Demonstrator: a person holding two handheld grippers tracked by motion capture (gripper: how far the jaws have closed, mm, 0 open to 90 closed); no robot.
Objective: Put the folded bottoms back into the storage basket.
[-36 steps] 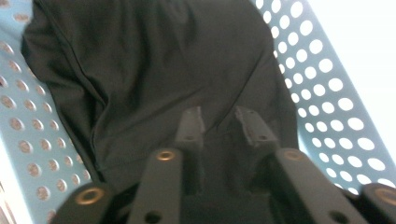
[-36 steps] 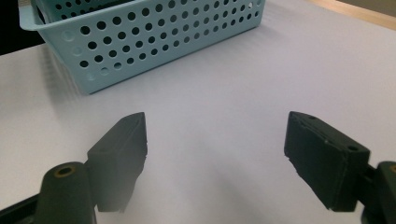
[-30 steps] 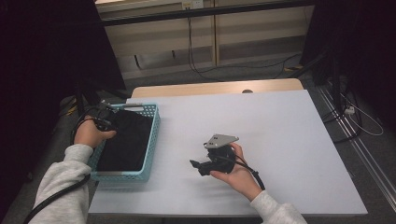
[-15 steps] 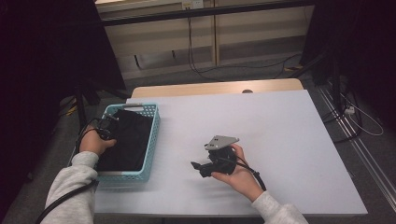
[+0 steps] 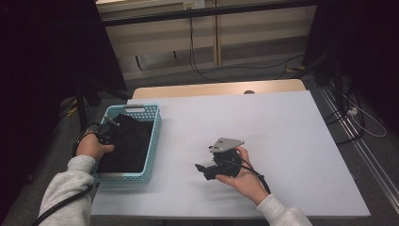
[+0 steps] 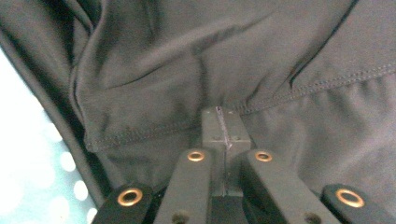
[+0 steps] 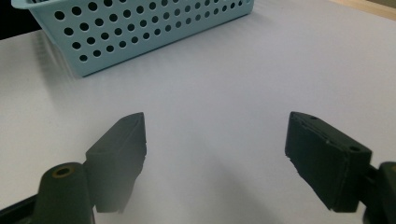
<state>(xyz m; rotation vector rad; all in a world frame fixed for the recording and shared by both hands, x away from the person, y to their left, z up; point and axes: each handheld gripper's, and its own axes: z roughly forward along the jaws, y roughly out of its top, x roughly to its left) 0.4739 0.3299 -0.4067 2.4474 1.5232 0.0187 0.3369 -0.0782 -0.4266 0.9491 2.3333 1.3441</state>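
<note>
Left gripper (image 6: 219, 135) has just dropped into the blue basket (image 5: 153, 141) and closed on the black garment (image 6: 196, 60), ready to lift; right gripper (image 7: 215, 158) idles, jaws wide.

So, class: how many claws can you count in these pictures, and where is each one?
2. The left claw is down in the blue basket, shut on the black cloth. The right claw rests open on the white table.

Light grey sleeves (image 5: 63, 188) cover both forearms. Black grippers: the left gripper (image 6: 223, 128) shows brass-ringed screws; the right gripper (image 5: 201, 168) carries a grey three-cornered plate and black cable.
</note>
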